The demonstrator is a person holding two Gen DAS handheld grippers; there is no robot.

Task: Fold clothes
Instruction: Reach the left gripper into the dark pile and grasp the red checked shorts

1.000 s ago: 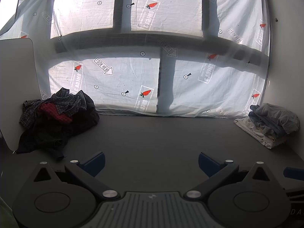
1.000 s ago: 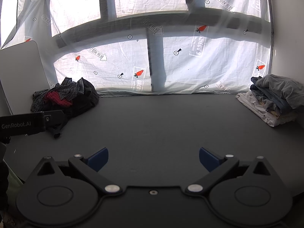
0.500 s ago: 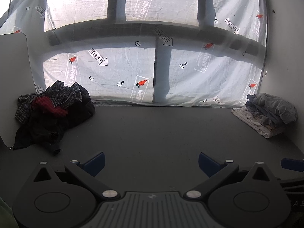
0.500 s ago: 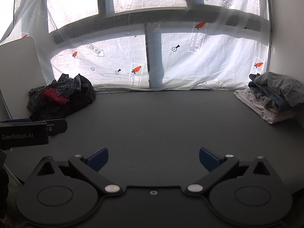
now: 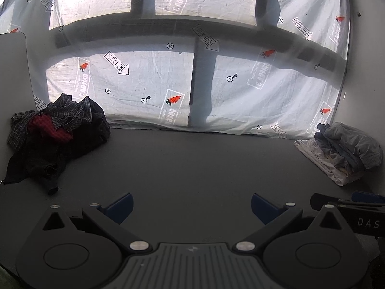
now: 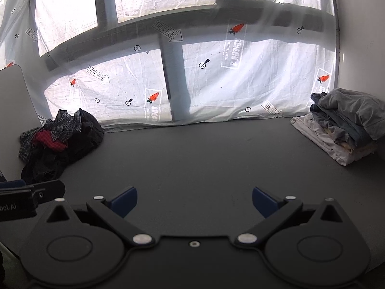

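Note:
A heap of unfolded clothes (image 5: 55, 137) (image 6: 60, 142), dark, checked and red, lies at the back left of the dark table (image 5: 192, 163) (image 6: 192, 159). A stack of folded clothes (image 5: 344, 151) (image 6: 341, 130), grey on white, sits at the back right. My left gripper (image 5: 191, 204) is open over bare table, its blue pads holding nothing. The right gripper (image 6: 193, 201) is open too, also empty. Each gripper shows at the edge of the other's view, the left one (image 6: 31, 197) and the right one (image 5: 349, 204). Both are well short of either pile.
A white printed sheet (image 5: 168, 77) (image 6: 216, 72) hangs along the back edge of the table. A pale panel (image 5: 12, 84) stands at the left behind the heap, and a white wall (image 6: 361, 36) closes the right side.
Both views have shifted slightly: the left camera has tipped and the heap sits a little lower in its view; the right gripper has turned, tilting its view. Both jaws stay open.

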